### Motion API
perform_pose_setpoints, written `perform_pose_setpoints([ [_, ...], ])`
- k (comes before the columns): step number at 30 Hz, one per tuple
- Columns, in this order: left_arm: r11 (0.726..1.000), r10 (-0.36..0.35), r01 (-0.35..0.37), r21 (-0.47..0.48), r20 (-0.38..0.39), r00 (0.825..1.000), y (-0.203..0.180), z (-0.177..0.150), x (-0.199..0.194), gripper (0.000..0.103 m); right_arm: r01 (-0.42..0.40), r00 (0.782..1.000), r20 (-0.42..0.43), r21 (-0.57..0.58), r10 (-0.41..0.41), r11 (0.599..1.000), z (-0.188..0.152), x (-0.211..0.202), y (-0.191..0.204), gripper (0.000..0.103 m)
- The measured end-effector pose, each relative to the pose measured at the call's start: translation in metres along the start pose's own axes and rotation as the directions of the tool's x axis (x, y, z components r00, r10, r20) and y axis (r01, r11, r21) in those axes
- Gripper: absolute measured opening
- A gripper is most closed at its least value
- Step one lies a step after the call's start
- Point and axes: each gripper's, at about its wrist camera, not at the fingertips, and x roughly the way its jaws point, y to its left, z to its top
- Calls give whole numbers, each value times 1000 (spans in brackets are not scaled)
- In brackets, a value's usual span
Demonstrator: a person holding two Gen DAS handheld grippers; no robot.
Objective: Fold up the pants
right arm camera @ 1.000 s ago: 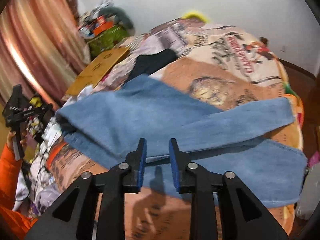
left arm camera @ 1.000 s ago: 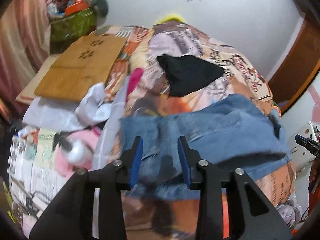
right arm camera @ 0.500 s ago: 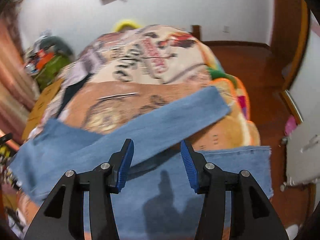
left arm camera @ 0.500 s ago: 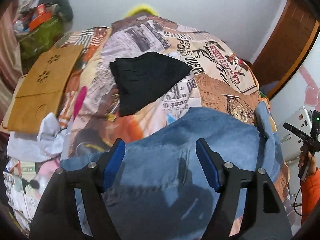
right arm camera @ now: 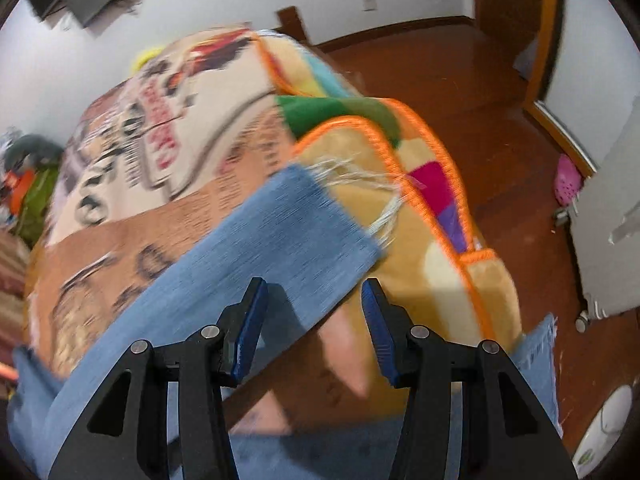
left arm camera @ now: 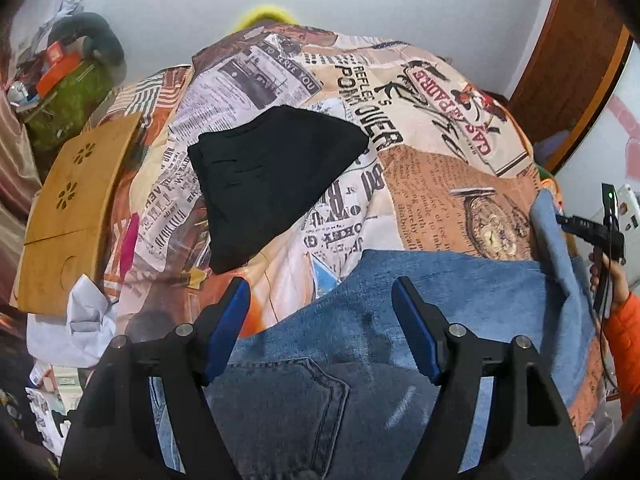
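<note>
- White walls and a reddish wooden floor [right arm camera: 460, 80] framed a bed covered by a newspaper-print blanket [left arm camera: 424, 128], its orange-trimmed edge hanging at the right of the right wrist view.
- The blue denim pants [left arm camera: 360, 340] lay across the near part of the bed, filling the lower centre and lower right of the left wrist view, with a back pocket showing between the claw arms.
- One leg of the pants [right arm camera: 248, 256] ran from the lower left toward the centre of the right wrist view, its frayed hem ending near the blanket's edge; this view was blurred.
- The left claw [left arm camera: 320, 328] stood wide open above the denim, gripping nothing, its jaws having just been opening.
- The right claw [right arm camera: 312, 328] was partly open over the edge of the leg; its jaws had also just been opening, and no cloth was pinched between them.
- A folded black garment [left arm camera: 272, 184] lay on the blanket in the upper centre of the left wrist view, apart from the jeans.
- A wooden board [left arm camera: 72, 208] with flower-shaped cut-outs sat at the left edge of that view.
- At its right edge, a hand in an orange sleeve [left arm camera: 624, 328] held the other claw's handle.
</note>
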Motion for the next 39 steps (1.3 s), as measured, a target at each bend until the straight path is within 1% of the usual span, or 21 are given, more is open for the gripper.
perform_pose_setpoints([
  [2, 1000, -4, 4, -1, -13, 1000, 1, -1, 4, 73, -12, 1000, 3, 25, 12, 1000, 3, 8, -7, 45],
  [4, 1000, -8, 7, -11, -22, 1000, 1, 0, 8, 74, -23, 1000, 12, 23, 23, 999, 4, 12, -8, 45],
  [5, 1000, -10, 10, -18, -26, 1000, 2, -1, 9, 74, -20, 1000, 14, 10, 19, 1000, 4, 12, -6, 43],
  [6, 1000, -12, 11, -23, -29, 1000, 2, -1, 11, 74, -13, 1000, 20, -7, 14, 1000, 3, 12, -4, 31],
  [8, 999, -7, 5, -33, -39, 999, 2, -2, 15, 74, -6, 1000, 30, -45, 8, 999, 0, 12, 3, 23],
  [9, 999, 0, -1, -33, -45, 999, 2, -2, 16, 74, 4, 999, 40, -60, -2, 998, -1, 11, 6, 13],
  [12, 1000, 13, -14, -21, -53, 998, -2, -5, 15, 74, 20, 998, 68, -79, -15, 997, 1, 6, 7, 7],
  [13, 1000, 11, -12, -13, -54, 998, -4, -7, 13, 74, 16, 997, 74, -78, -10, 997, 3, 4, 5, 7],
  [16, 1000, 2, -2, 5, -64, 998, -9, -11, 4, 74, -4, 992, 122, -63, 12, 998, 5, -20, -2, 6],
  [19, 1000, -20, 21, 17, -80, 997, -16, -18, -2, 76, -9, 975, 223, -49, 20, 999, 8, -62, -9, 6],
  [21, 999, -33, 36, 25, -96, 995, -22, -23, -4, 79, -22, 958, 285, -41, 33, 999, 12, -97, -18, 6],
  [26, 995, -54, 69, 79, -179, 982, -47, -49, 3, 80, -10, 909, 415, -54, 32, 999, 14, -177, -36, 5],
  [28, 990, -42, 69, 125, -209, 977, -63, -62, 5, 80, 0, 890, 456, -61, 28, 998, 10, -203, -40, 5],
  [29, 987, -41, 72, 141, -212, 976, -69, -67, 5, 80, 5, 882, 470, -67, 27, 998, 8, -212, -43, 5],
  [31, 979, -49, 92, 183, -230, 972, -87, -78, 5, 80, 16, 876, 481, -73, 21, 997, 1, -226, -51, 5],
  [32, 975, -57, 104, 194, -235, 970, -94, -82, 4, 80, 25, 877, 480, -69, 11, 997, -4, -229, -57, 5],
  [34, 971, -50, 100, 218, -220, 974, -107, -89, 2, 80, 31, 888, 460, -54, -3, 998, -14, -224, -69, 5],
  [36, 971, -41, 87, 224, -205, 978, -112, -91, 1, 80, 41, 911, 413, -29, -25, 999, -27, -210, -84, 5],
  [39, 980, -66, 103, 172, -205, 976, -108, -91, 4, 80, 68, 941, 333, 6, -66, 998, -47, -180, -100, 5],
])
